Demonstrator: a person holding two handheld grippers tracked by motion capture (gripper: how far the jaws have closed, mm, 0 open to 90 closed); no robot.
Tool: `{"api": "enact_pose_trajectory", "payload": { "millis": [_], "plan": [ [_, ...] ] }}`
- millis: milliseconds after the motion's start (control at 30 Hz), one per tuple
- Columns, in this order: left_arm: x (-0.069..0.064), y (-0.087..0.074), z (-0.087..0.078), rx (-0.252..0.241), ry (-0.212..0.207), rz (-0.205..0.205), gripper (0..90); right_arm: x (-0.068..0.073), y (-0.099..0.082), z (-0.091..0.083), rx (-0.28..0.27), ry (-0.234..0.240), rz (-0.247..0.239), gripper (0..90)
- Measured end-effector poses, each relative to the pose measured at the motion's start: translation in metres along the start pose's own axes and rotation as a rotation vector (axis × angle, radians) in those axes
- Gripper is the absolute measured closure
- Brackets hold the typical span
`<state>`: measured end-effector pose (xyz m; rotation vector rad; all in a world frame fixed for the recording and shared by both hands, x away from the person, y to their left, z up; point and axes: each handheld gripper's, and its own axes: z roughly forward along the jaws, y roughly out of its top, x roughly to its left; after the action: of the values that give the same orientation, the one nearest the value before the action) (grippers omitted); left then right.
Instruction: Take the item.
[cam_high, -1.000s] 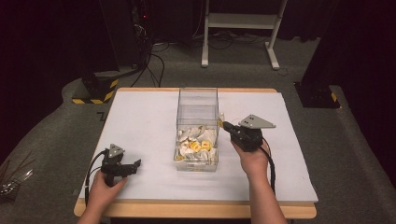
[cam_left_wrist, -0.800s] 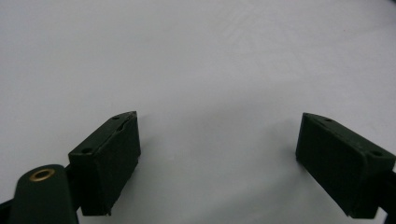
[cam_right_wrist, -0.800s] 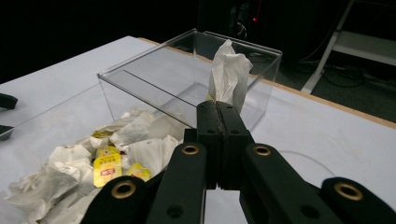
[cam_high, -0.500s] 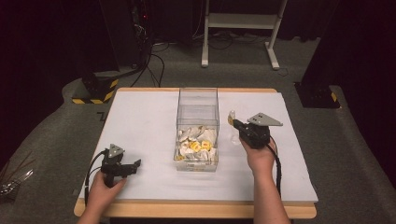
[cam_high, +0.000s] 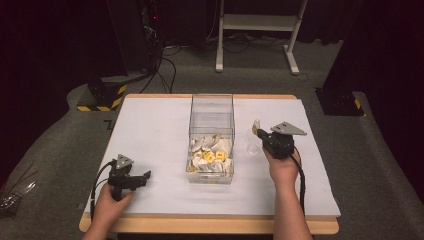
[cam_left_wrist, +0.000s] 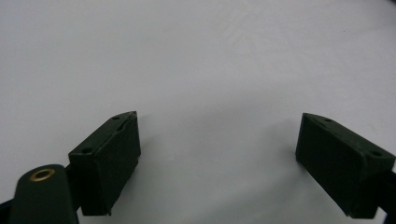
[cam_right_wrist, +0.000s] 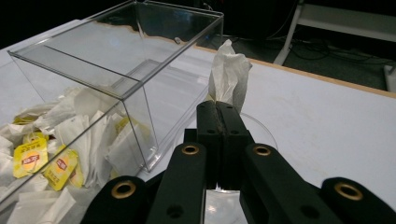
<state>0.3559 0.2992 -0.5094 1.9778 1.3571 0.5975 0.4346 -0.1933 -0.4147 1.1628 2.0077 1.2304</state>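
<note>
1. The right gripper (cam_high: 256, 131), clenched on a white paper tea bag (cam_right_wrist: 229, 74), has come away from the tall clear plastic box (cam_high: 211, 107) since a second ago; then its tips sat right at the box's right wall, now there is open table between them.
2. Half a second ago it was already clear of the box, and it has drifted a little further right and lower since.
3. In the right gripper view the two black jaws are pressed flat together, and the tea bag stands up out of their tips, pinched at its lower end.
4. Just beneath and beyond those jaw tips lies a small round clear plastic dish (cam_right_wrist: 254, 128) on the white table top (cam_high: 150, 130); the tea bag hangs over it.
5. The clear box sits to the left of the right jaws in that view, its near corner just beside them.
6. The left gripper (cam_high: 145, 176) has not budged across all three moments; it rests low at the near left of the table, well apart from the box.
7. Its jaws stand wide and released in the left gripper view, with bare white table between them.
8. The count: two grippers, one clear box, one clear dish, one tea bag in the jaws.
9. Inside the box lies a heap of white tea bags with yellow tags (cam_high: 210, 156); too tangled to count, though at least three yellow tags show in the right gripper view.
</note>
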Motion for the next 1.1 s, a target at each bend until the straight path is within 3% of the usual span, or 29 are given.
{"api": "enact_pose_trajectory", "payload": {
  "millis": [433,467,1100],
  "plan": [
    [0.0,0.0,0.0001,0.0,-0.001,-0.002,14.1,-0.0041,-0.006,0.0042,0.028,-0.012,0.016,87.8],
    [0.0,0.0,0.0001,-0.001,-0.001,-0.002,14.1,-0.004,-0.0062,0.0051,0.031,-0.009,0.021,83.7],
    [0.0001,0.0001,0.0002,0.001,-0.003,-0.002,14.0,-0.0008,-0.005,0.0021,0.023,-0.008,0.024,73.5]
  ]
}}
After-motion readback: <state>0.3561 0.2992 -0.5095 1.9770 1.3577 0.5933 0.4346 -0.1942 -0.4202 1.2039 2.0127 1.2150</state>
